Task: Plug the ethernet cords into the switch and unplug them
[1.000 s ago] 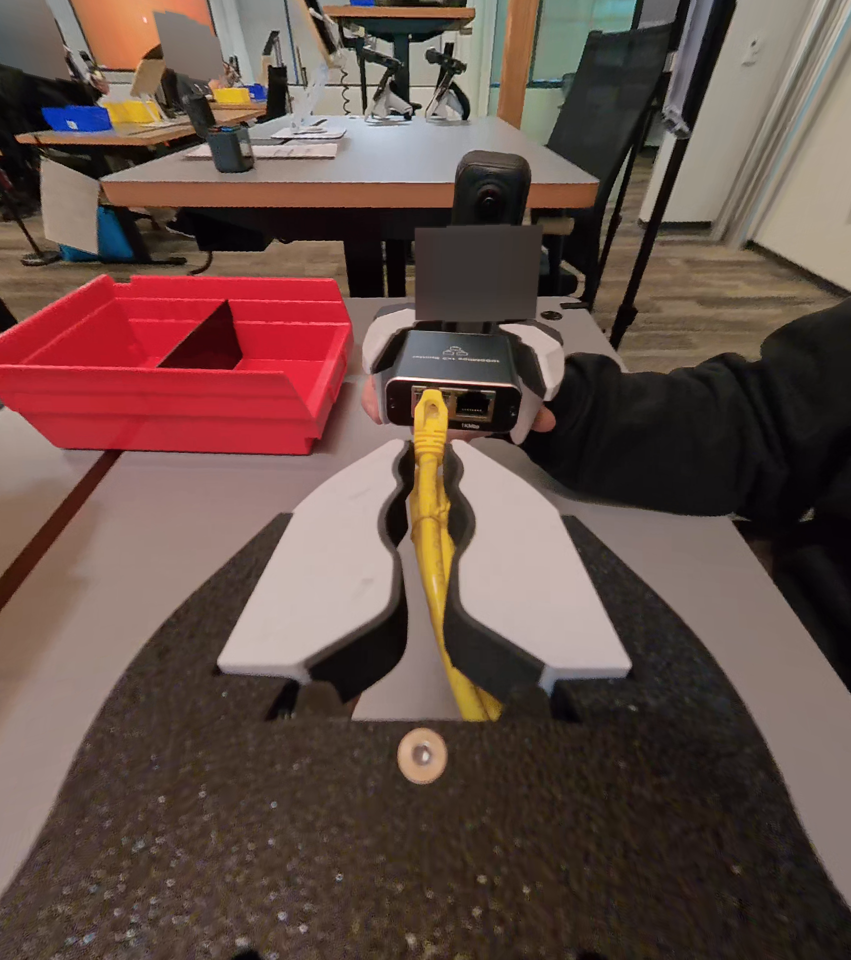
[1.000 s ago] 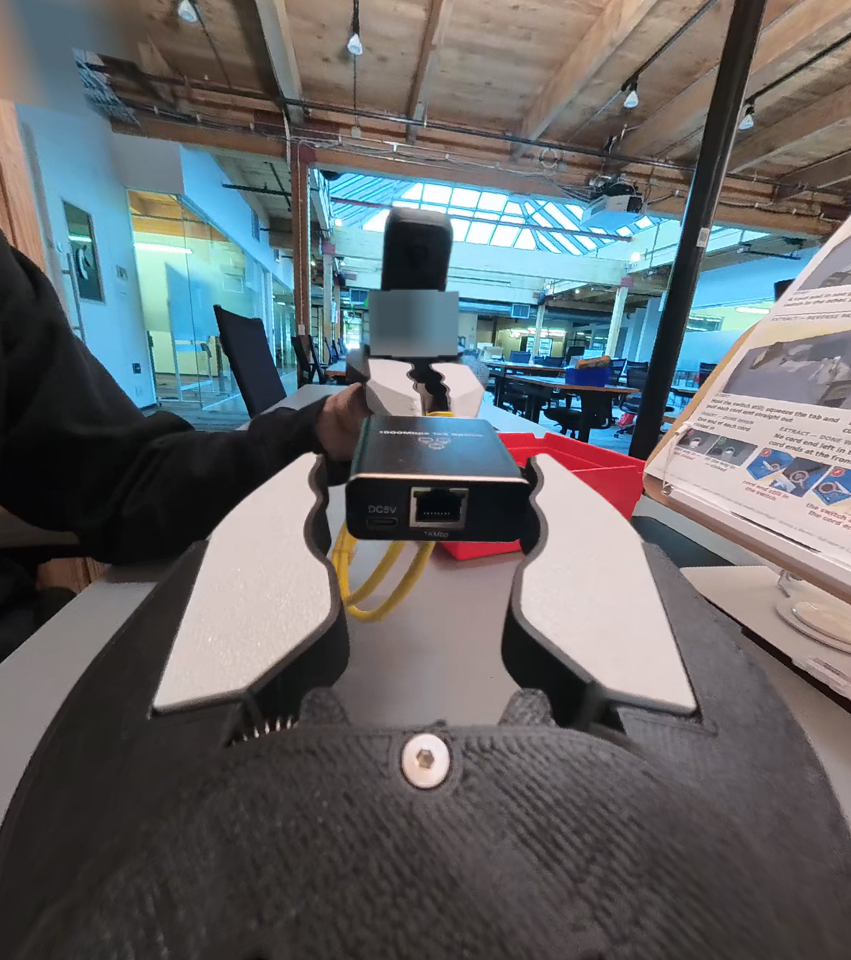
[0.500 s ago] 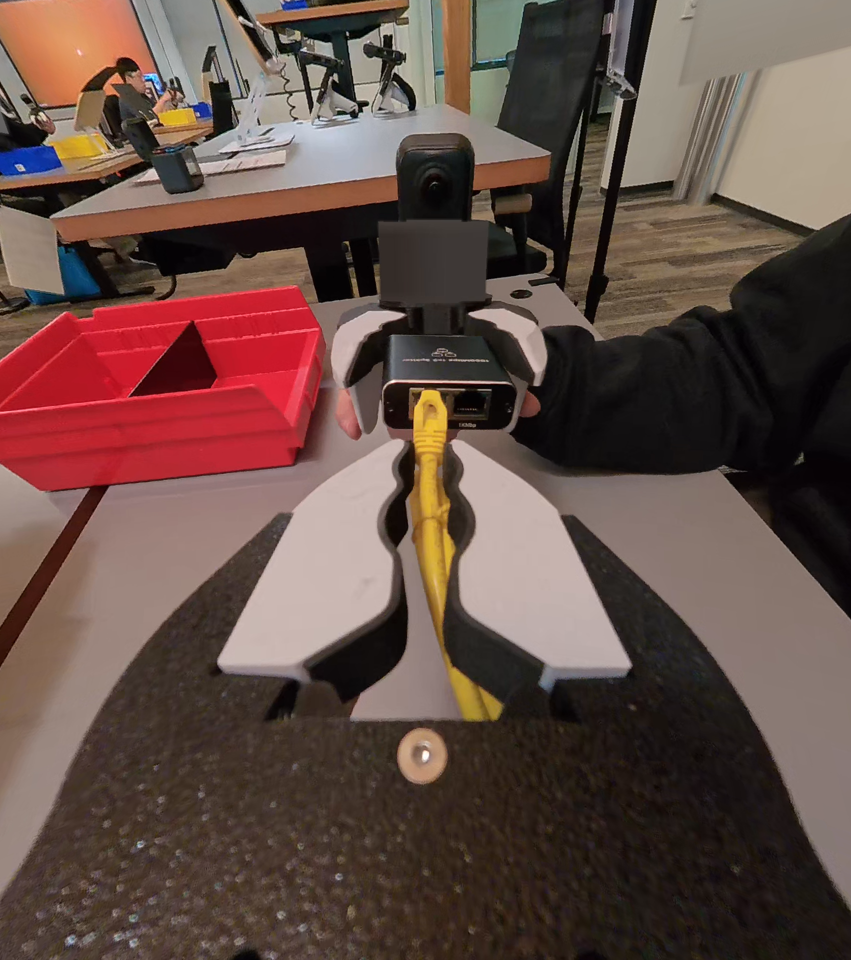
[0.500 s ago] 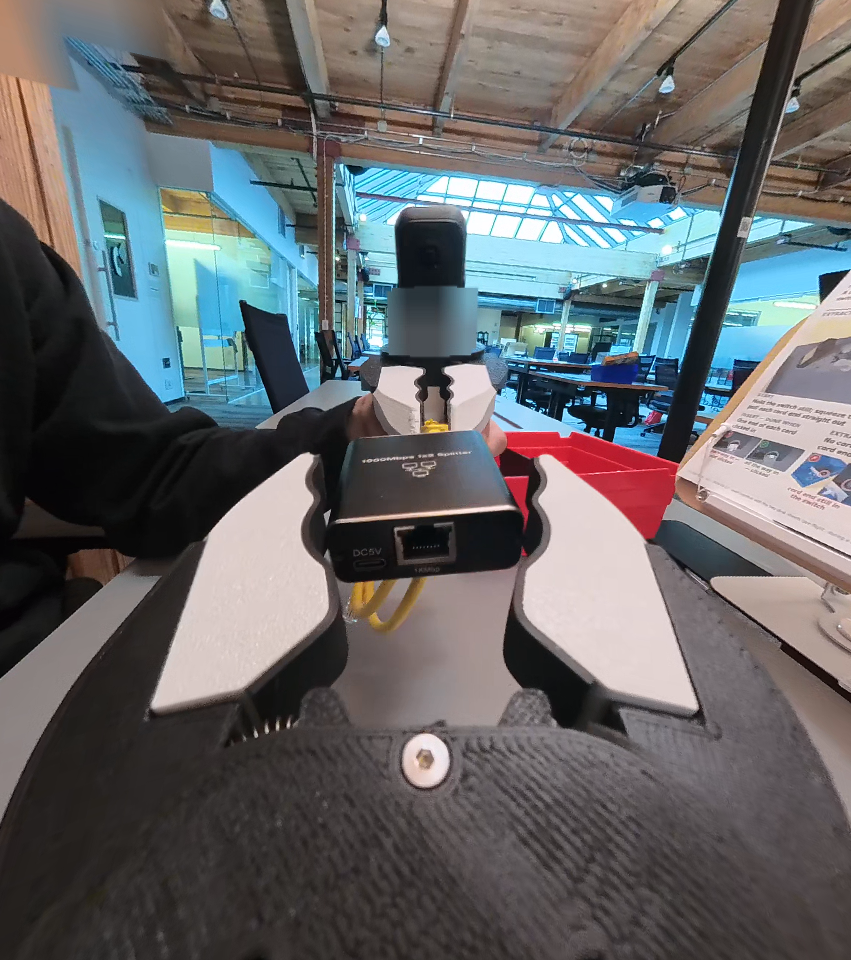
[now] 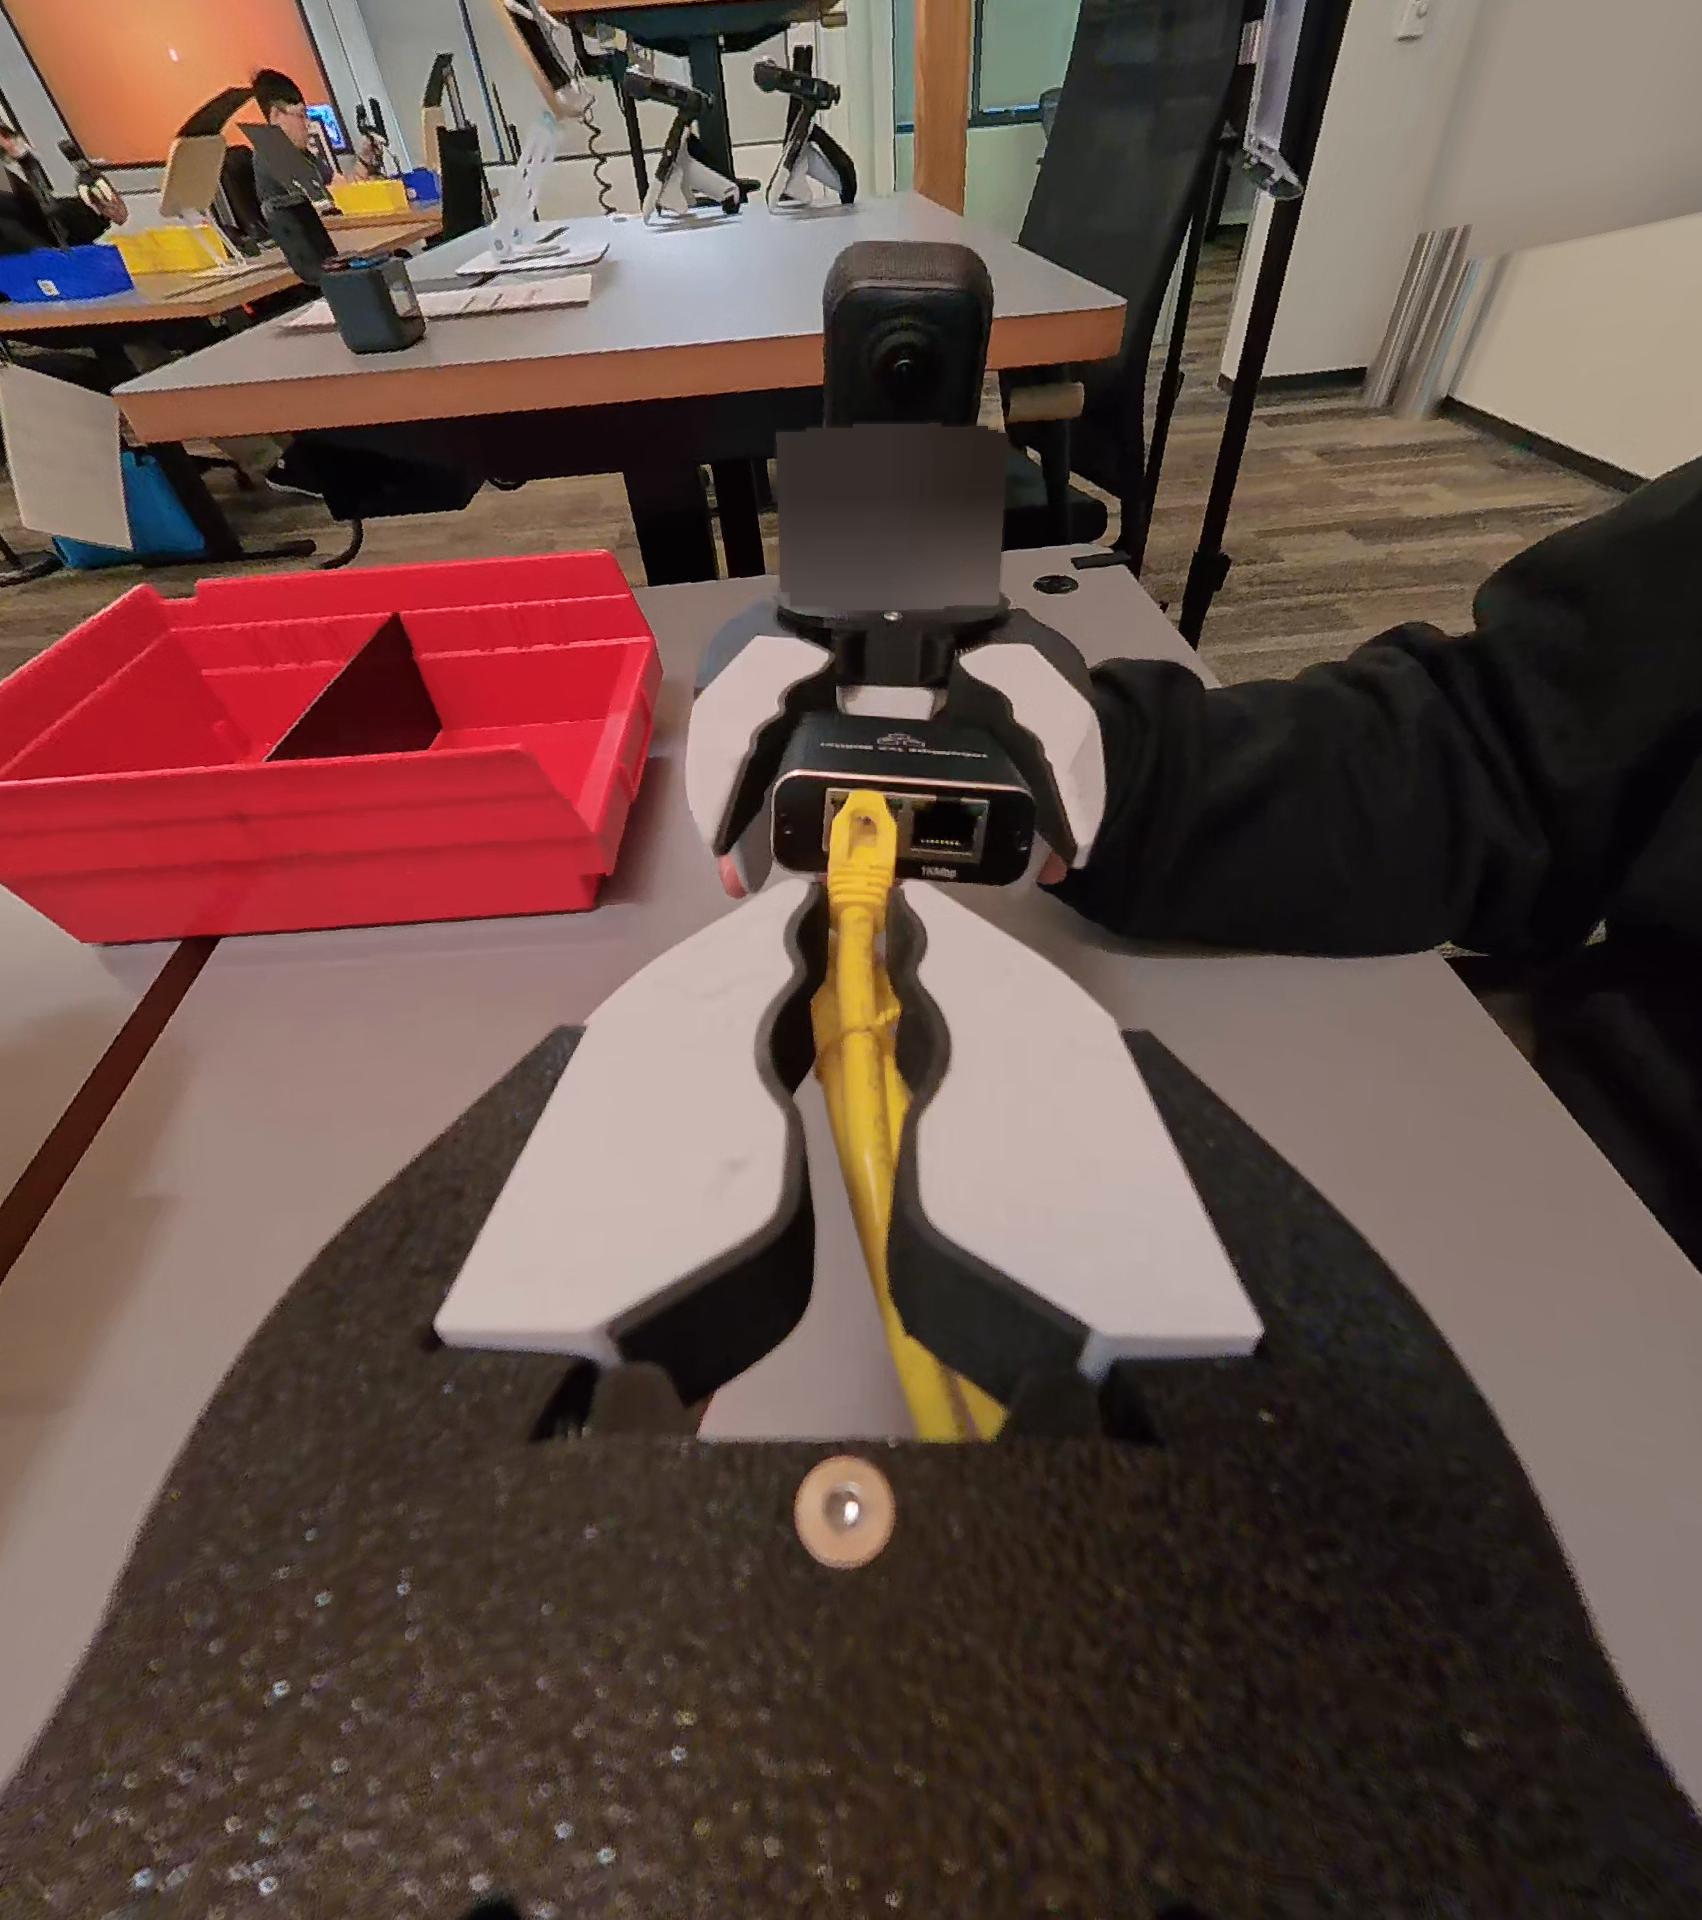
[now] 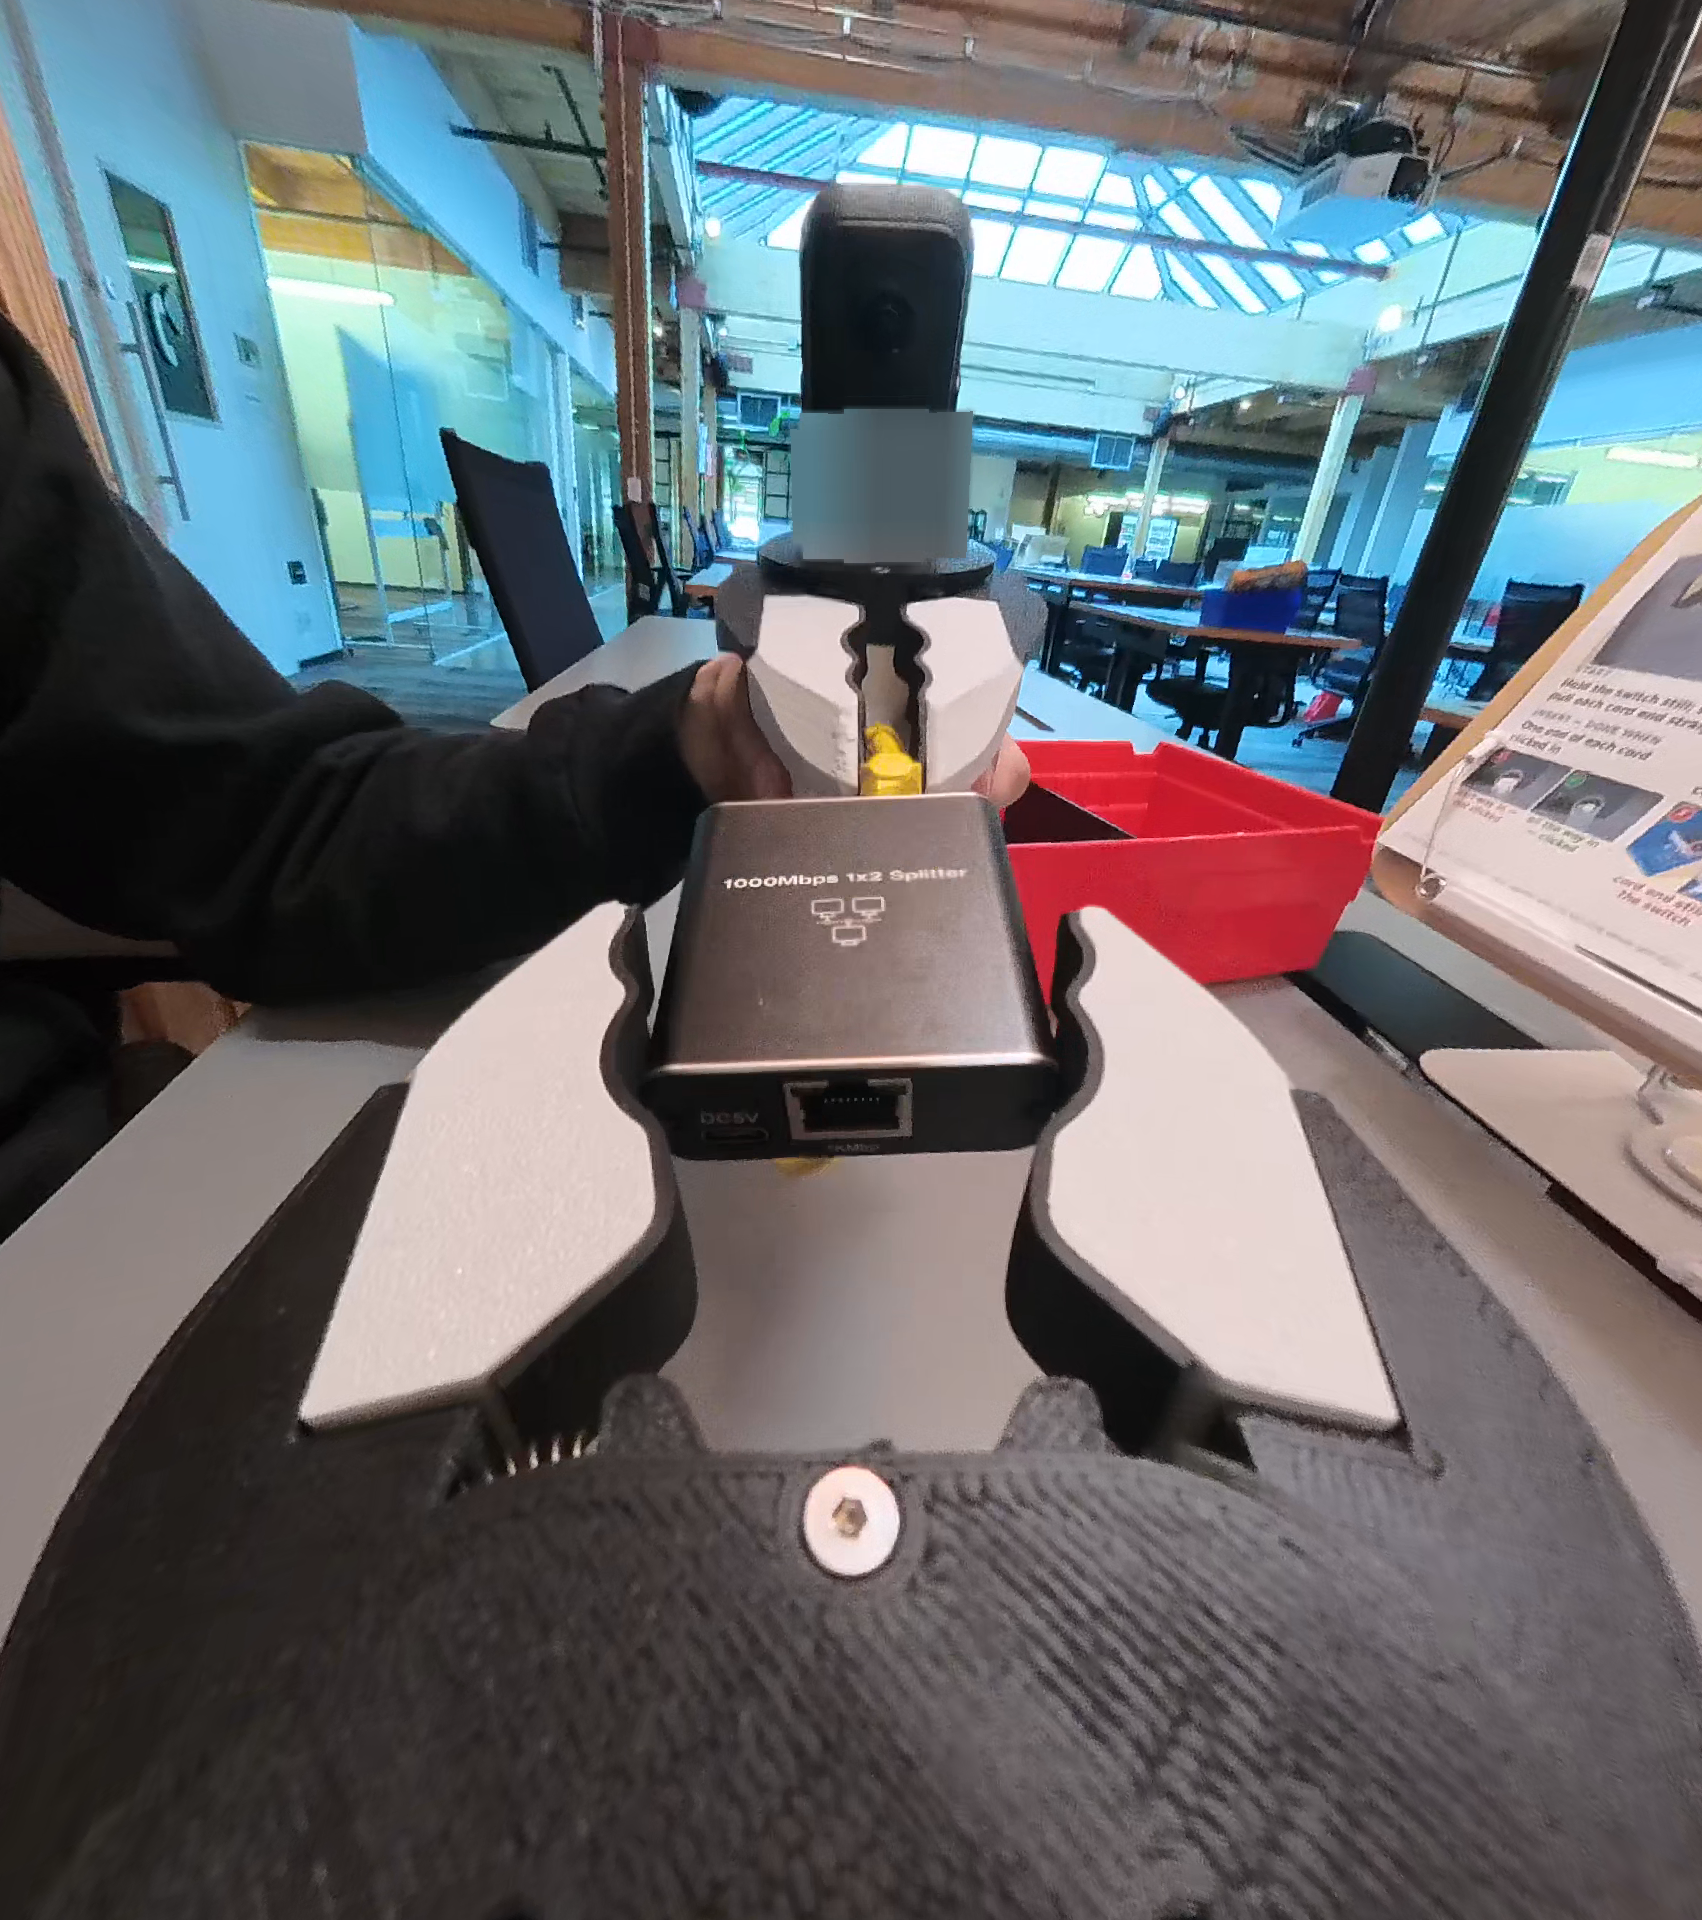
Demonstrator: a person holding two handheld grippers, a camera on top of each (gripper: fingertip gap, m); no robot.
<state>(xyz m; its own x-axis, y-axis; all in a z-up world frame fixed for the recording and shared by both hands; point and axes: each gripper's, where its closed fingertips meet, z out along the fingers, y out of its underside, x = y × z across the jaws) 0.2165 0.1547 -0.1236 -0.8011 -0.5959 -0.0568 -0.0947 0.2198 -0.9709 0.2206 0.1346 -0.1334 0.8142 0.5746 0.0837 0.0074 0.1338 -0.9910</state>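
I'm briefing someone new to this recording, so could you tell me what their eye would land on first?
Probably the bright yellow ethernet cord, pinched in the left gripper at centre frame, its plug in the left-hand port of the black switch. The right gripper clamps that switch above the grey table. The red bin stands out at the left.
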